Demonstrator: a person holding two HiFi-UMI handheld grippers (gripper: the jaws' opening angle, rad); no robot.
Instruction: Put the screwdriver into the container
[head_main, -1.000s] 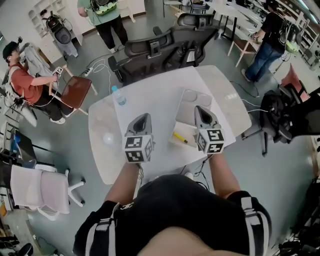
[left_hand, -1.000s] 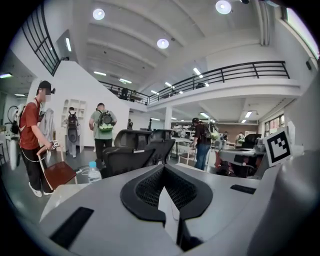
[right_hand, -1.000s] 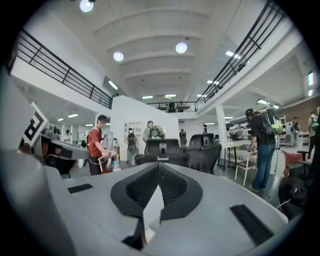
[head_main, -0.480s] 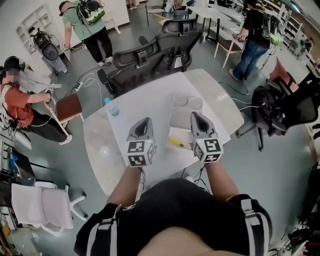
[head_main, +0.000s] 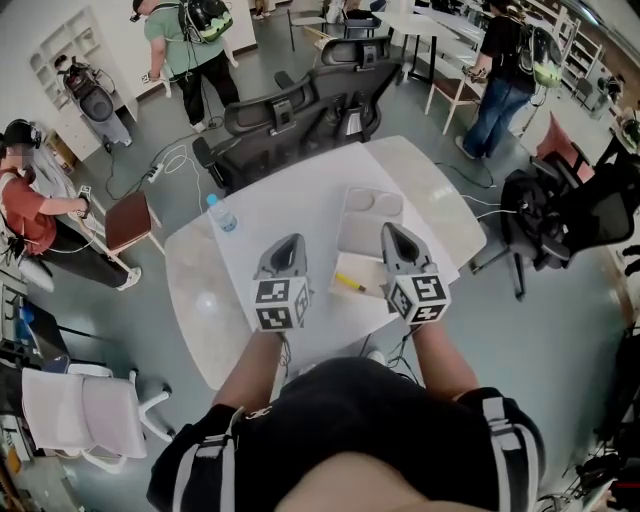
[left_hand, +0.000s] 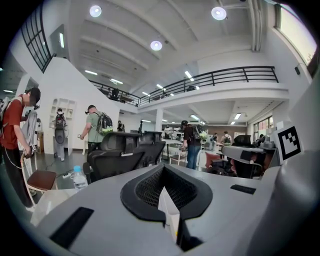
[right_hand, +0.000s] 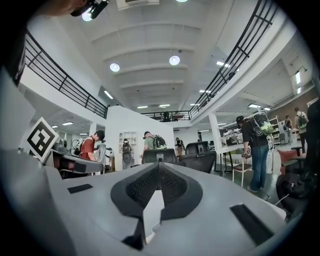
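Looks like the very first step: no reach made, nothing gripped. Starting at the left of the table (head_main: 200, 290): skips a bottle (head_main: 220, 213), upright near the far left edge and no part of the job. Holds the left gripper (head_main: 287, 246) above the table's near middle, jaws pressed together with nothing between them, aimed out at the room rather than down. Finds the screwdriver (head_main: 350, 284) just right of it, yellow, lying flat on a pale sheet (head_main: 362, 268) between the two grippers, touched by neither. Finds the container (head_main: 355, 232), a shallow grey tray, just beyond the sheet, with nothing made out inside. Holds the right gripper (head_main: 390, 233) over the tray's near right edge, jaws likewise closed tight and empty. Calls next, probably, for tipping one gripper down, spreading its jaws, and closing across the handle before lifting towards the tray.
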